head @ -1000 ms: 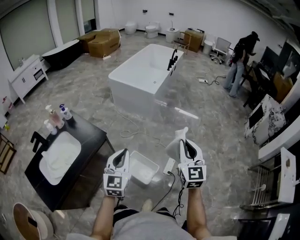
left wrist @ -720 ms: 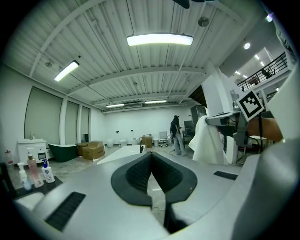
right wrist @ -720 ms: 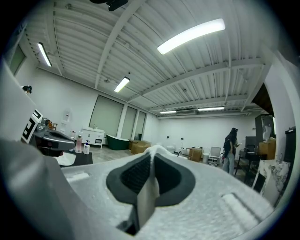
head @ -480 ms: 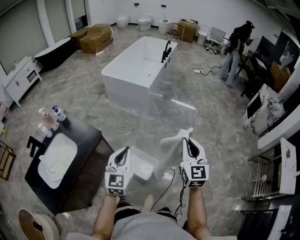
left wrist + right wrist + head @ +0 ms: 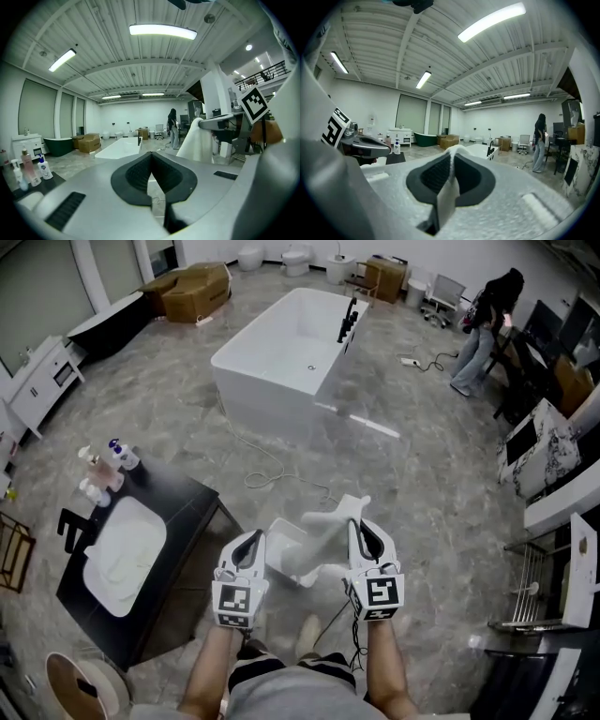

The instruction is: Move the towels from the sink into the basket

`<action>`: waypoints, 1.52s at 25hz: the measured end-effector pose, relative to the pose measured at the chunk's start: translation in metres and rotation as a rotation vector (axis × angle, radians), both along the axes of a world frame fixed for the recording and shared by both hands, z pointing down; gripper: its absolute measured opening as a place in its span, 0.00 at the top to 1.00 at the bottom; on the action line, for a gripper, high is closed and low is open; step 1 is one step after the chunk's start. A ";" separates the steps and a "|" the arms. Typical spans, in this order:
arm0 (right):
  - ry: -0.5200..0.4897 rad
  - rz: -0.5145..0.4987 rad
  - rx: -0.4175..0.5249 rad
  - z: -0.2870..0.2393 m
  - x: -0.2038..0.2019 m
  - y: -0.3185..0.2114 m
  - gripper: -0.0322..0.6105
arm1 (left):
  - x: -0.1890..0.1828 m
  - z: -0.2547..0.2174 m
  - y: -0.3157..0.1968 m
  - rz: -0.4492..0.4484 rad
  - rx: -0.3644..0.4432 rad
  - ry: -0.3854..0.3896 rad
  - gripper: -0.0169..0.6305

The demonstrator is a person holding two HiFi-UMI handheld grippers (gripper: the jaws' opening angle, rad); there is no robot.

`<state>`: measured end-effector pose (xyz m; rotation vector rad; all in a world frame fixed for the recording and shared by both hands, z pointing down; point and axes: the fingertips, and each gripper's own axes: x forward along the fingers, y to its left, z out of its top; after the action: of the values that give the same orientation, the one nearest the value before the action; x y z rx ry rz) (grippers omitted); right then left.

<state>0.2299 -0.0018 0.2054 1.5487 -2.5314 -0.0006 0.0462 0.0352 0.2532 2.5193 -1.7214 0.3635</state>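
Observation:
My right gripper (image 5: pixel 354 524) is shut on a white towel (image 5: pixel 323 521), which hangs from its jaws over the white basket (image 5: pixel 281 559) on the floor. In the right gripper view a strip of towel (image 5: pixel 449 187) is pinched between the dark pads of that gripper (image 5: pixel 452 157). My left gripper (image 5: pixel 255 538) is shut with nothing in it, just left of the basket; its pads meet at the tips (image 5: pixel 151 157). The left gripper view shows the draped towel (image 5: pixel 199 140) at right. The white sink (image 5: pixel 122 549) sits in a black vanity at lower left; I cannot tell what lies in it.
Several soap bottles (image 5: pixel 103 470) stand at the vanity's far end. A white bathtub (image 5: pixel 291 357) fills the room's middle, with a cable (image 5: pixel 272 474) on the floor before it. A person (image 5: pixel 483 324) stands at far right. A metal rack (image 5: pixel 534 596) is at right.
Both grippers have moved down and towards the basket. The towel in the right gripper has swung left and now hangs over the basket.

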 end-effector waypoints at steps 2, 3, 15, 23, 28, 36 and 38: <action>0.003 -0.008 -0.024 0.017 -0.020 -0.005 0.91 | -0.013 0.015 -0.005 0.004 -0.025 0.002 0.96; 0.006 -0.011 -0.036 0.025 -0.029 -0.008 0.91 | -0.020 0.023 -0.008 0.006 -0.037 0.004 0.96; 0.036 0.048 -0.197 0.145 -0.065 -0.044 0.91 | -0.051 0.135 -0.039 0.060 -0.193 0.038 0.96; 0.049 0.074 -0.298 0.244 -0.062 -0.062 0.91 | -0.044 0.225 -0.065 0.089 -0.274 0.049 0.96; 0.022 0.104 -0.384 0.327 -0.060 -0.069 0.91 | -0.047 0.297 -0.076 0.088 -0.331 0.050 0.96; 0.016 0.091 -0.457 0.452 -0.069 -0.081 0.91 | -0.055 0.411 -0.093 0.056 -0.390 0.050 0.96; 0.009 0.089 -0.477 0.489 -0.069 -0.082 0.91 | -0.054 0.441 -0.095 0.048 -0.398 0.053 0.96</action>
<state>0.1611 -0.0840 0.6946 1.4494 -2.2276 0.5614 -0.0080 -0.0595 0.6946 2.2618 -1.4052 0.5734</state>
